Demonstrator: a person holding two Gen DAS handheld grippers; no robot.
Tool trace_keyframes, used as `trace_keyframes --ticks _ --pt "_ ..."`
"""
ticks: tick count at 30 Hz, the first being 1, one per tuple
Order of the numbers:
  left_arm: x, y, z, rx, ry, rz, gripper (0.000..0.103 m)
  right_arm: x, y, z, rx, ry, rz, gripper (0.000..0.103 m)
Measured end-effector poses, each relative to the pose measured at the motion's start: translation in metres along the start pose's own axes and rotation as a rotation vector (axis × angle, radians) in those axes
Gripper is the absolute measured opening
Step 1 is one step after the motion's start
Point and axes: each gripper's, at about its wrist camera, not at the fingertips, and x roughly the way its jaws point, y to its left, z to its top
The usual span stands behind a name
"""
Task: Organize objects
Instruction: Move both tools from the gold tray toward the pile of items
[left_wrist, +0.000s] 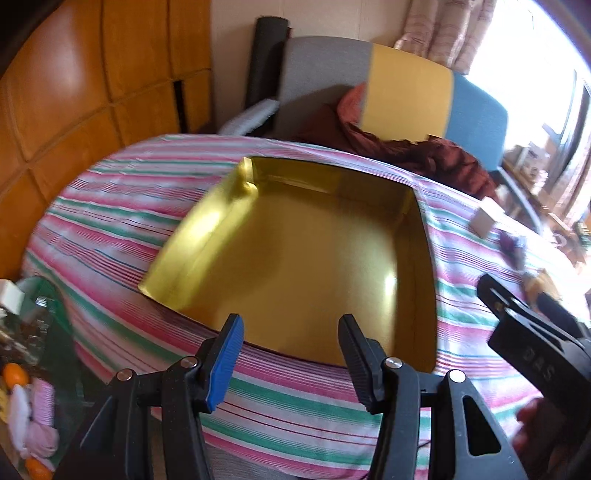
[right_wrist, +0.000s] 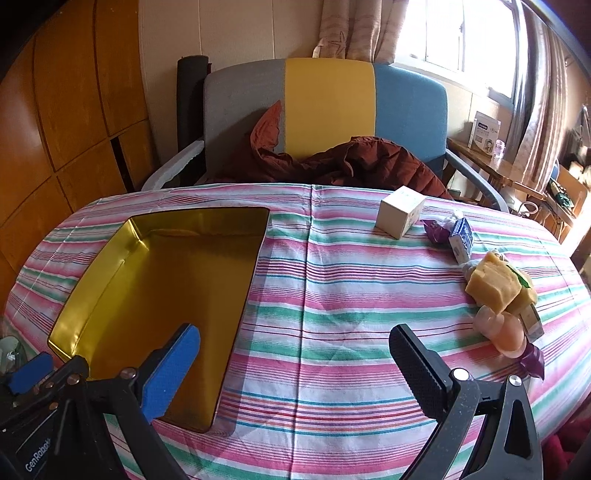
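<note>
An empty gold tin box (left_wrist: 295, 251) lies open on the striped tablecloth; it also shows at the left in the right wrist view (right_wrist: 159, 295). My left gripper (left_wrist: 291, 343) is open and empty over the box's near edge. My right gripper (right_wrist: 295, 365) is open and empty above the cloth, right of the box. A white cube box (right_wrist: 400, 210), a blue-and-white carton (right_wrist: 461, 240), yellow sponge blocks (right_wrist: 495, 284), a pink soft object (right_wrist: 502, 330) and purple wrapped pieces (right_wrist: 533, 360) lie in a row at the right.
A grey, yellow and blue chair (right_wrist: 328, 107) with a red-brown jacket (right_wrist: 351, 158) stands behind the table. Wooden panelling (right_wrist: 74, 110) is at the left. A glass side table (left_wrist: 26, 350) with small items is at the lower left.
</note>
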Motion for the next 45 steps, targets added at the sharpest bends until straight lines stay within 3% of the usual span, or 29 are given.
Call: trace_keyframes --ticks 3,6,12,24,27,31,35,38,42,45 --pt "0.005 -0.006 -0.007 -0.031 0.034 -0.123 0.054 0.010 -0.018 -0.005 0.031 0.048 0.067 0.103" --pt "0.006 -0.018 -0.014 -0.027 0.038 -0.223 0.054 0.016 -0.039 -0.013 0.074 0.090 0.079 0.103" --pt "-0.003 -0.055 -0.026 0.123 0.002 -0.253 0.054 0.018 -0.086 -0.027 0.080 0.100 -0.042 0.103" --pt "-0.006 -0.085 -0.044 0.205 0.054 -0.384 0.054 0.044 -0.215 -0.002 0.187 0.083 -0.127 0.103" --pt "-0.006 -0.090 -0.049 0.223 0.052 -0.401 0.054 0.051 -0.230 0.013 0.187 0.058 -0.104 0.103" --pt "-0.007 -0.098 -0.052 0.243 0.058 -0.402 0.054 0.072 -0.240 0.025 0.166 0.102 -0.109 0.103" --pt "-0.004 -0.105 -0.054 0.255 0.060 -0.405 0.054 0.076 -0.216 0.021 0.120 0.145 0.083 0.103" --pt "-0.004 -0.105 -0.054 0.254 0.066 -0.412 0.054 0.057 -0.189 0.018 0.040 0.136 0.190 0.103" --pt "-0.003 -0.105 -0.056 0.252 0.070 -0.430 0.054 0.028 -0.195 0.027 -0.025 0.088 0.166 0.103" --pt "-0.001 -0.105 -0.055 0.237 0.078 -0.445 0.054 0.023 -0.230 0.040 -0.036 0.079 0.073 0.103"
